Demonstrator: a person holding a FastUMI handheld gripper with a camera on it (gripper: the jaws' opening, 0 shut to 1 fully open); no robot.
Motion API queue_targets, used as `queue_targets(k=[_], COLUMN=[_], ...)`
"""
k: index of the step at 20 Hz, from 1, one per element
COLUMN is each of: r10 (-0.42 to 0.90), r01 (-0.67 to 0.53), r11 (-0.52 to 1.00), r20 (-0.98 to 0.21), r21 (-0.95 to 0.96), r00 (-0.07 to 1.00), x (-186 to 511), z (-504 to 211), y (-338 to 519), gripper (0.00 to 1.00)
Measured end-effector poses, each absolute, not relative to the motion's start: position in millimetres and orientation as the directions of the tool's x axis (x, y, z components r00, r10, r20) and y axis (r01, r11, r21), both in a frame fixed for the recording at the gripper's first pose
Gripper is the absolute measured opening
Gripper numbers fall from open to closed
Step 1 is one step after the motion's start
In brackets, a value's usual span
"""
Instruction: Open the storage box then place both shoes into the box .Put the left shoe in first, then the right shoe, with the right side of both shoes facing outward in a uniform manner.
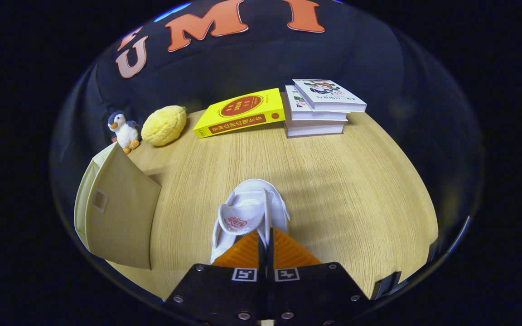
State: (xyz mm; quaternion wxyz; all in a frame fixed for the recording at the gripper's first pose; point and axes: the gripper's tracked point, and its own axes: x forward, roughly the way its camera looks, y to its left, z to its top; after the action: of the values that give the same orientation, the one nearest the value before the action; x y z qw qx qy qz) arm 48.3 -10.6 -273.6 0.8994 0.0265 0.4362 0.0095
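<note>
Gripper point(264, 242) is pinching the rim of a white shoe point(252, 213) at lower centre.
Its fingers are pressing together on that rim — the beige storage box point(118, 213) is sitting at the left, a toy penguin point(123, 130), yellow plush point(164, 125), yellow book point(242, 113) and stacked books point(317, 108) are lining the far edge of the wooden table point(333, 181).

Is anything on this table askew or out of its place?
Yes. The yellow book leans tilted against the stack of white books instead of lying flat, and the top book of that stack sits turned askew. The gripper is shut on the white shoe, pinching its side wall.
</note>
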Motion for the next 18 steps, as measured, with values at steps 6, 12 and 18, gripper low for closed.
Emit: queue_targets(k=[6,12,18], r10=[0.071,0.064,0.076], r01=[0.024,0.051,0.065], r11=[0.993,0.988,0.977], r20=[-0.745,-0.684,-0.613], r21=[0.116,0.147,0.205], r00=[0.663,0.727,0.786], x=[57,68,63], z=[-240,-175,-106], y=[20,68,147], gripper=[0.00,0.00,0.00])
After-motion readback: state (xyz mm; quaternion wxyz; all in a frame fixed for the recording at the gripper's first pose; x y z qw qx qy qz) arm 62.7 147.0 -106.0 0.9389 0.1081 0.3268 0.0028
